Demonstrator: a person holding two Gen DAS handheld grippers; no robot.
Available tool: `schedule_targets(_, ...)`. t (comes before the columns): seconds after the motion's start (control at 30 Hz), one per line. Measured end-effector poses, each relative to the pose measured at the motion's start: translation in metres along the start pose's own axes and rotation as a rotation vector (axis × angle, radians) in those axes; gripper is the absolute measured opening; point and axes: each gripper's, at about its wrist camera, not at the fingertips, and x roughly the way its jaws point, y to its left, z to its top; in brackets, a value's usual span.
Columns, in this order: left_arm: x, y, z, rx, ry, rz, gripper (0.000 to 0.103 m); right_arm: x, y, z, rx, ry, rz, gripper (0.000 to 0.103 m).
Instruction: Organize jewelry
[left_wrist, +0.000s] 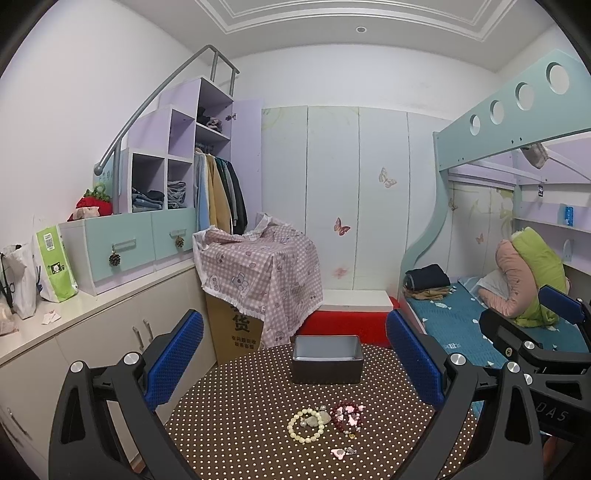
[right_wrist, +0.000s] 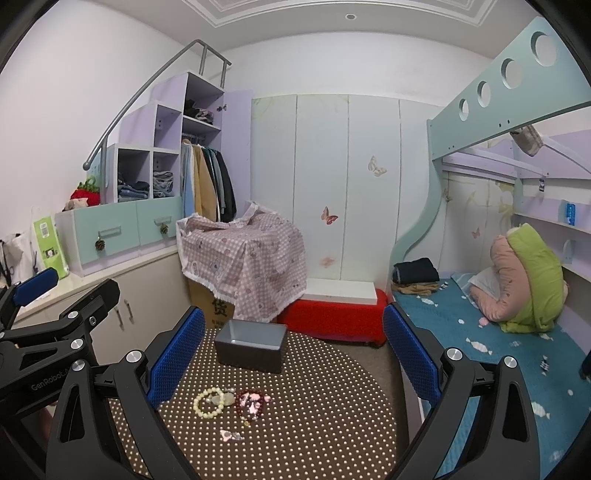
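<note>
Left gripper (left_wrist: 295, 363), right gripper (right_wrist: 293, 356) spread wide, hovering above bracelets (left_wrist: 306, 424).

The round table (left_wrist: 258, 424) wears a matt brown cloth with white dots. Ahead of both hand-held grippers, the rectangular grey metal tin (left_wrist: 327, 363) has a dull satin inside. Nearer them, the cream bead bracelet (left_wrist: 306, 424) looks smooth and glossy, the dark red bead bracelet (left_wrist: 345, 415) shiny. The left hand-held gripper (left_wrist: 295, 365) has blue, rough-textured pads (left_wrist: 177, 363) on matt black plastic arms with bright metal screws.
</note>
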Motion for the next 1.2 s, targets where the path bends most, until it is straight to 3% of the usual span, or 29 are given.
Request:
schedule_targets(0.3,-0.002,-0.008,0.01,0.006,-0.003,0.002,0.096,-0.002,-0.003,0.0,0.0,-0.003,-0.003,0.094)
schedule_targets(1.2,0.007,-0.012,-0.001,0.008,0.02,-0.003,0.096,-0.001,-0.008,-0.004,0.0,0.001,-0.002,0.094)
